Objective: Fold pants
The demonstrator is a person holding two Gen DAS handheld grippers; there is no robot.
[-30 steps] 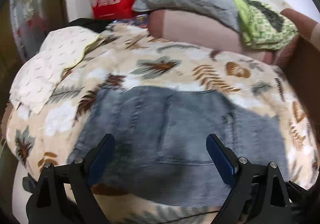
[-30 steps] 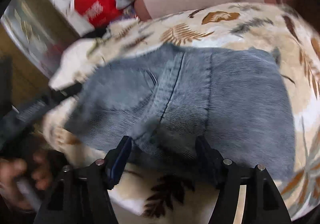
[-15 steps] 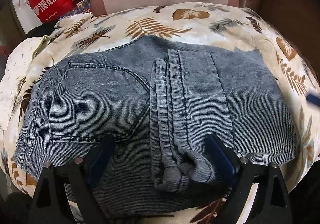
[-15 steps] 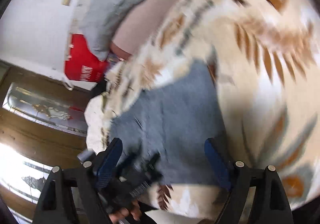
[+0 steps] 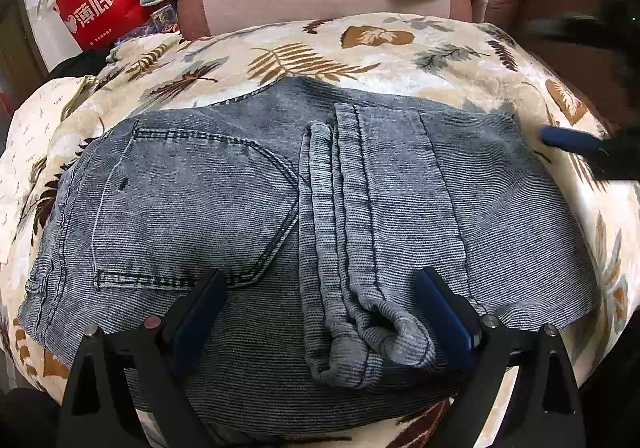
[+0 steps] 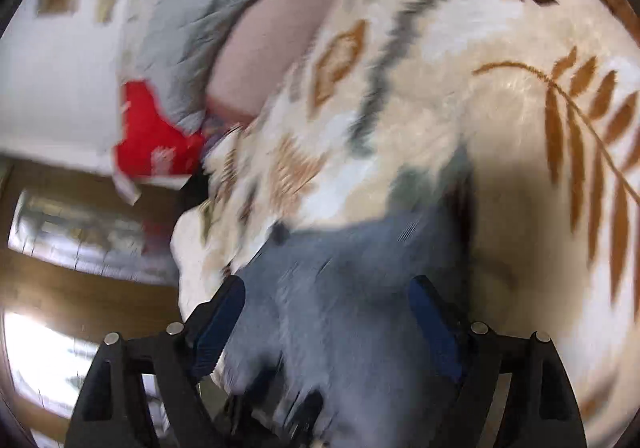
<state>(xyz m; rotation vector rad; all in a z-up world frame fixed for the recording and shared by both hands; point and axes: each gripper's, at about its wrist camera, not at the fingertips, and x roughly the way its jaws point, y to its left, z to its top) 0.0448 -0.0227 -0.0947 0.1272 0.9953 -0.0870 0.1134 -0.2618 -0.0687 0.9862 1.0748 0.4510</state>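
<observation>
My right wrist view is smeared with motion blur, so the grey-blue denim pants (image 6: 340,328) are just a soft blob there. In the left wrist view, my right gripper (image 5: 576,142) is cut off at the edge, probably open. The pants' near edge hides behind my left gripper (image 5: 320,312).

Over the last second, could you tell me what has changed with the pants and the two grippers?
The left gripper came down close over the folded pants, jaws open, holding nothing. The right gripper had the pants' edge between its jaws, which have just been opening, and swung off to the pants' right edge. The pants stayed folded on the leaf-print blanket.
</observation>
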